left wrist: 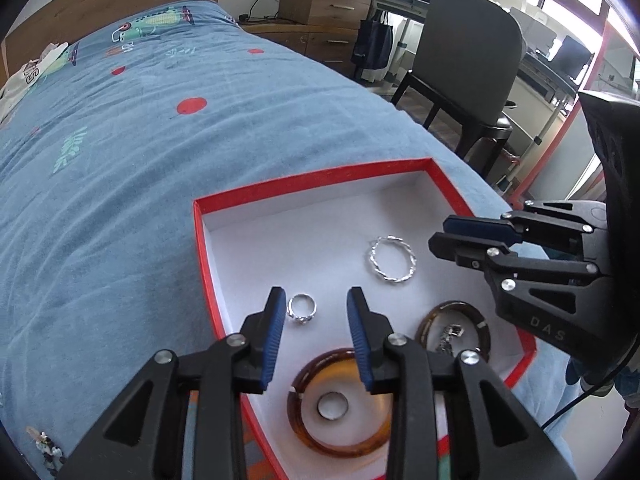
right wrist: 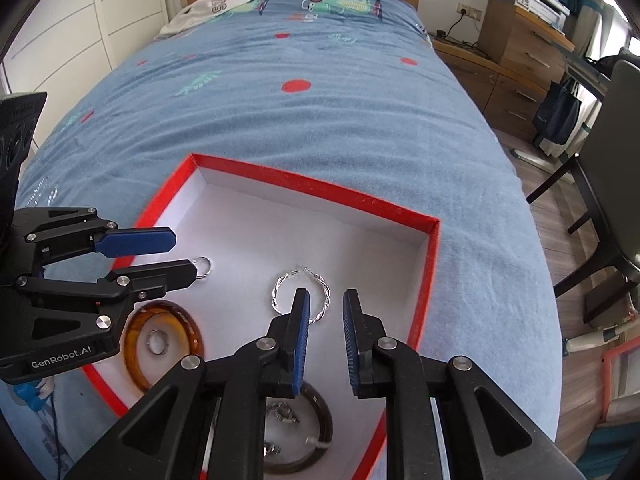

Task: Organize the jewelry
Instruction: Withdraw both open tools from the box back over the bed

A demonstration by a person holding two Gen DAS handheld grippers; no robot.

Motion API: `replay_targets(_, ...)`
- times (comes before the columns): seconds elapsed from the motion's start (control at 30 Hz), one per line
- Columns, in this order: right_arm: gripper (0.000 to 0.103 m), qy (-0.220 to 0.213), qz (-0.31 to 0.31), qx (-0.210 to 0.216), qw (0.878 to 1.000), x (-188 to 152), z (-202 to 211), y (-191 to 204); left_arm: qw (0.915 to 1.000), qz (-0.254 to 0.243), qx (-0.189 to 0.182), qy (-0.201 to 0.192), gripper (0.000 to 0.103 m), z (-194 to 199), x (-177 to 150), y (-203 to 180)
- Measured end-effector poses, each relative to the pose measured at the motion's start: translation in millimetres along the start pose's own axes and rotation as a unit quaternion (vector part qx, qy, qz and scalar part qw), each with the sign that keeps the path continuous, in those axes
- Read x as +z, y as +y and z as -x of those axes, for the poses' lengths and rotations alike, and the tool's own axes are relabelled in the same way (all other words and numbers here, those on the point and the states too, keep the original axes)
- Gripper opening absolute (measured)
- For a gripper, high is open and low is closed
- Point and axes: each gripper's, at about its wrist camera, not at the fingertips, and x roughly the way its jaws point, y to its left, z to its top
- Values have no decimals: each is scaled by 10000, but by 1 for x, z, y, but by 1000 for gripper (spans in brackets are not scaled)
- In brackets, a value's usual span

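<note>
A red box [left wrist: 304, 182] with a white inside lies on the bed; it also shows in the right wrist view [right wrist: 320, 188]. In it lie a twisted silver hoop [left wrist: 392, 260] [right wrist: 322, 304], a silver ring [left wrist: 302, 309] [right wrist: 202, 267], an amber bangle [left wrist: 340, 440] [right wrist: 138, 330] around a small ring [left wrist: 333, 405], and a darker bangle [left wrist: 454, 310] [right wrist: 320, 432] around small metal pieces. My left gripper [left wrist: 316, 300] is open and empty over the silver ring. My right gripper [right wrist: 326, 300] [left wrist: 442, 236] is open and empty beside the hoop.
The blue patterned bedspread [left wrist: 140, 160] spreads to the left and far side. A dark chair [left wrist: 468, 60], wooden drawers [left wrist: 324, 0] and a desk stand to the right of the bed. White clothes [right wrist: 216, 6] lie by the headboard.
</note>
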Motion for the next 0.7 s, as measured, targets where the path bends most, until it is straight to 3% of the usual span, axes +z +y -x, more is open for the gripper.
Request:
replay_targets(0.23,20,-282,-169,-22,9995,-2,41,5,9996,23,91,-262,37,53,-9,4)
replay_targets(0.37,29,-535,-221,53,9983,-3,73,19,9987,131,246,-431,37,96,-22,19)
replay_targets(0.7,29,-1068,6,339,9937,-7,148,83,9897,486,1042,-849,38,222,-98,86)
